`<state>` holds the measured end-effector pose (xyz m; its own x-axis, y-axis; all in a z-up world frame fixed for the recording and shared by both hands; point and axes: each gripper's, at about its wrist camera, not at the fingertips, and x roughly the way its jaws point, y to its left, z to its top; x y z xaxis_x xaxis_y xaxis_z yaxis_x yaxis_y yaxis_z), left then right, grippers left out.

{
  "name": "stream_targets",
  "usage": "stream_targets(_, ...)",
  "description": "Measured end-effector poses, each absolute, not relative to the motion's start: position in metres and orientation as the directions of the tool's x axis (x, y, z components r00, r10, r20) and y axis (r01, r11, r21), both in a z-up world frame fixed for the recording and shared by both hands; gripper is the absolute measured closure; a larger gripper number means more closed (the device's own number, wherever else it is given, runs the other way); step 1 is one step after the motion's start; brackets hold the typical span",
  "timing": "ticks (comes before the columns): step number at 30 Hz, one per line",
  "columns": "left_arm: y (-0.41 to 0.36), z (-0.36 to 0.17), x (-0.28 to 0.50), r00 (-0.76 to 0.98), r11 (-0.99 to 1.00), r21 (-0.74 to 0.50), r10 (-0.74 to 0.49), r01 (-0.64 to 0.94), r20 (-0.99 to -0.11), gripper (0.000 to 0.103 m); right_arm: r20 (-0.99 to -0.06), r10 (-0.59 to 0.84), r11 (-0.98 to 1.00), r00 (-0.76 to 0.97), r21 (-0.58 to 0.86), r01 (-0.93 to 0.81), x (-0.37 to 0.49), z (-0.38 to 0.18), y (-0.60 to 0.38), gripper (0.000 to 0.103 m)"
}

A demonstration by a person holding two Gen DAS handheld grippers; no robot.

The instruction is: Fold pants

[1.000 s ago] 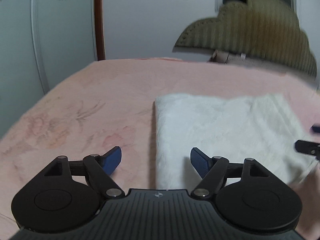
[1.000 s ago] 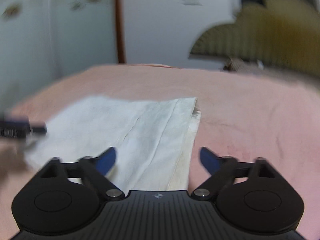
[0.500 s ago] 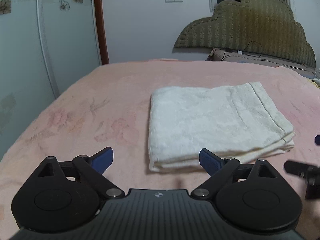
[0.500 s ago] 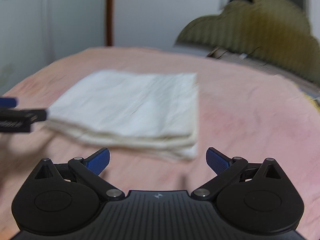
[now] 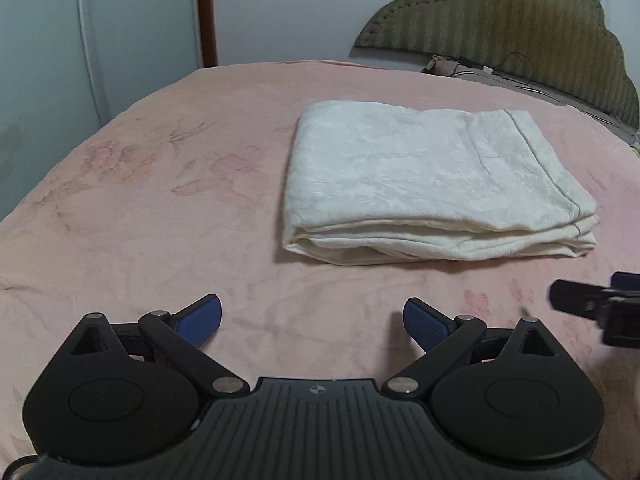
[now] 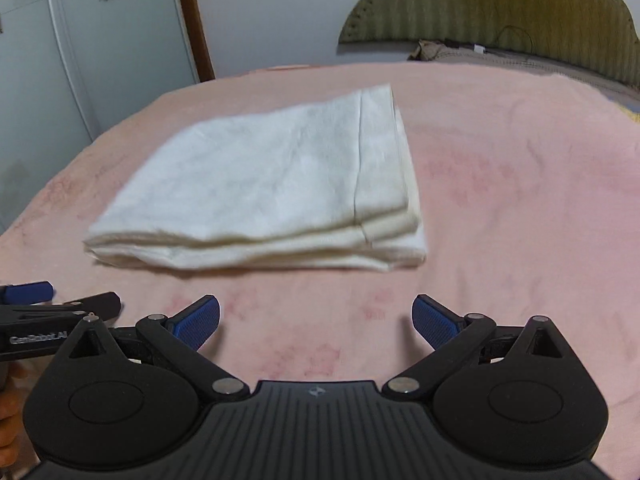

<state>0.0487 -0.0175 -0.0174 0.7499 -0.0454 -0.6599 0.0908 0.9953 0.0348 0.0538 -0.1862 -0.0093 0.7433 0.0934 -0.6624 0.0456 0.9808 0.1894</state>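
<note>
Pants (image 5: pixel 432 184): cream, folded into a layered rectangle, flat on pink bed (image 5: pixel 160 208), right of centre. Left tool (image 5: pixel 312 320): jaws opening, nothing between them, near side of pants. Right tool (image 6: pixel 316 320): jaws wide apart, empty, likewise.

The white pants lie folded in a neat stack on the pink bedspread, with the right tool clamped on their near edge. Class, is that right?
Not quite. The white pants do lie folded in a neat stack on the pink bedspread, but the right tool is not clamped on them: the right wrist view shows its fingers wide apart over bare bedspread, short of the near edge.
</note>
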Motion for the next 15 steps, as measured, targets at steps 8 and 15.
stream_targets(8,-0.025,-0.021,0.051,0.757,0.996,0.024,-0.051,0.088,-0.651,0.004,-0.649,0.046,0.988,0.759,0.141,0.06,0.054,-0.024,-0.192,0.0)
stream_targets(15,-0.033,-0.029,0.048,0.768,0.994,0.069,-0.023,0.087,-0.64,0.002,-0.646,0.011,0.995,0.763,0.083,0.055,0.054,-0.029,-0.187,0.0)
